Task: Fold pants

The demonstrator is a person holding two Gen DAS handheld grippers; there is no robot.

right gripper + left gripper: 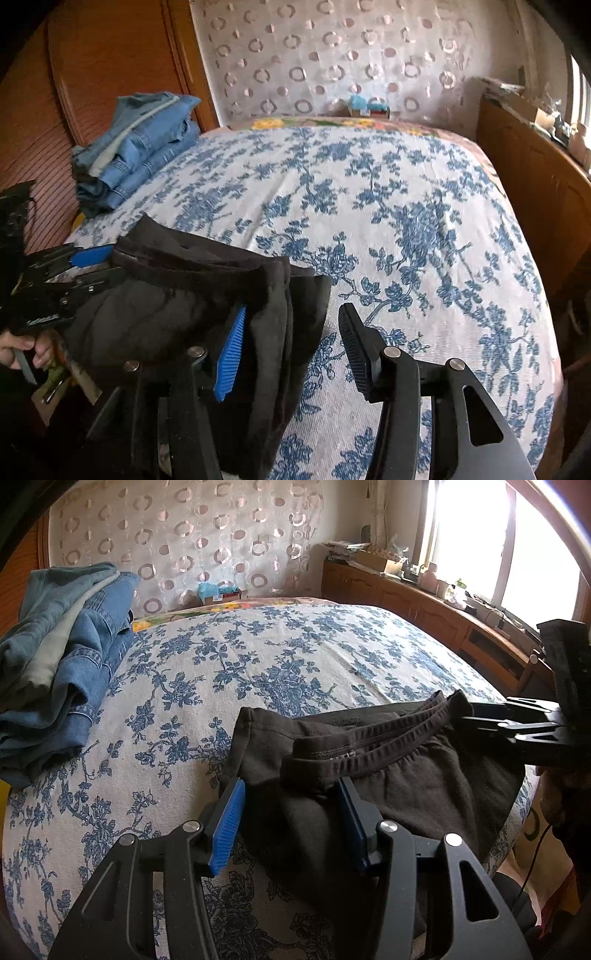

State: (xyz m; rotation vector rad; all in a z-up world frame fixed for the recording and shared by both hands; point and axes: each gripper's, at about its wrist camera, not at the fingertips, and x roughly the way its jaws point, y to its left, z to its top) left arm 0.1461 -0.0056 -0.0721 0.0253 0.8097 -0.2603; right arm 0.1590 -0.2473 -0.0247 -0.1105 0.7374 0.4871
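Black pants [406,786] lie folded on the near part of the flowered bedspread [258,664], elastic waistband on top. My left gripper [290,825] is open. Its left blue pad stands at the fold's left edge, its right finger rests on the cloth below the waistband, and slack fabric lies between them. In the right wrist view the pants [166,306] bunch at lower left. My right gripper [291,354] is open there: its blue pad lies against the fold's edge, its black finger is over bare bedspread. The right gripper [476,718] is also seen at the waistband's far end.
A pile of folded blue jeans [62,672] sits at the bed's far left corner, by a wooden wardrobe [92,74]. Low wooden cabinets [424,602] with clutter run under the bright window on the right. A hand [22,347] holds the left gripper [99,271].
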